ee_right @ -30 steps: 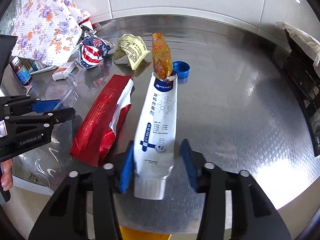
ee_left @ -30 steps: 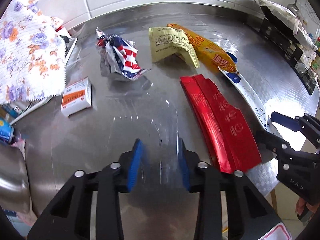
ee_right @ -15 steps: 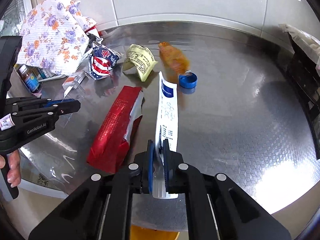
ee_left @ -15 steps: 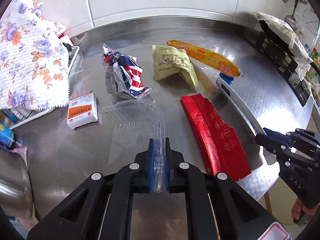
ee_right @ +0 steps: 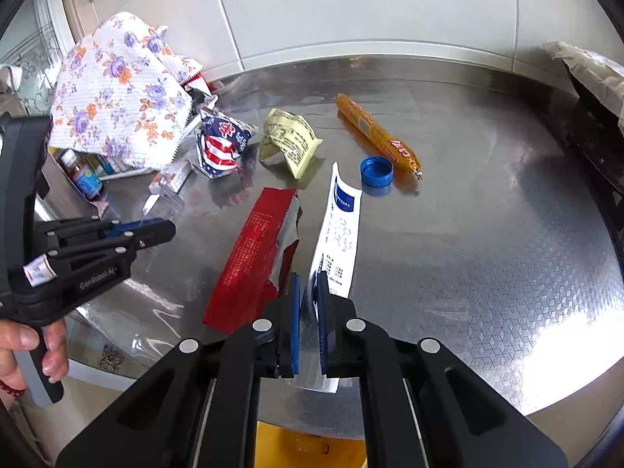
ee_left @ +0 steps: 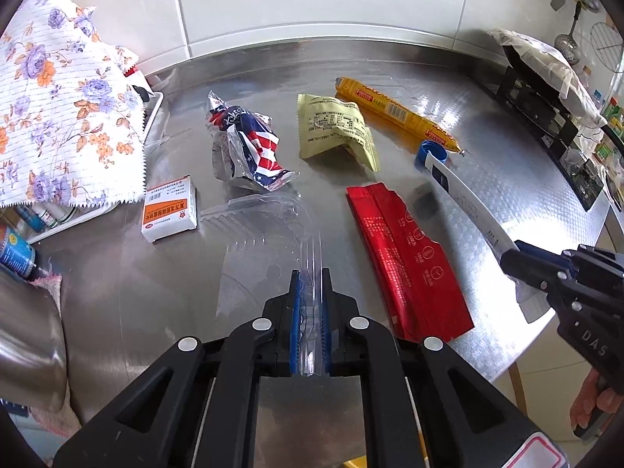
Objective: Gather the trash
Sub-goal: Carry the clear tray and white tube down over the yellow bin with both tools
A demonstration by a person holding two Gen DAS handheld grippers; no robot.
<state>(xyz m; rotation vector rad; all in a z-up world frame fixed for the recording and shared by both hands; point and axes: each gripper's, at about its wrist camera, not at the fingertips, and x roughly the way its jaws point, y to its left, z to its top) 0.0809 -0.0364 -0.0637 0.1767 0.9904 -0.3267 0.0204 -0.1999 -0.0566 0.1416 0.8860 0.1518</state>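
My left gripper (ee_left: 311, 277) is shut on the edge of a clear plastic tray (ee_left: 265, 226), lifted off the steel table. My right gripper (ee_right: 308, 284) is shut on the bottom end of a white and blue tube (ee_right: 339, 226), raised at a tilt; the tube also shows in the left wrist view (ee_left: 464, 202). On the table lie a red foil bag (ee_left: 405, 261), a flag-print wrapper (ee_left: 249, 148), a yellow packet (ee_left: 335, 128), an orange sausage stick (ee_left: 394, 111) and a blue cap (ee_right: 376, 171).
A small orange and white box (ee_left: 169, 208) lies left of the clear tray. A floral cloth (ee_left: 58, 109) covers a rack with bottles at the left. A black appliance (ee_left: 553, 117) stands at the right. The table's front edge (ee_right: 526, 397) is near, with a yellow bin (ee_right: 304, 448) below.
Both grippers shut: the left on the clear tray, the right on the tube. Both have since pulled back and lifted their items, and the tube came off the sausage stick.
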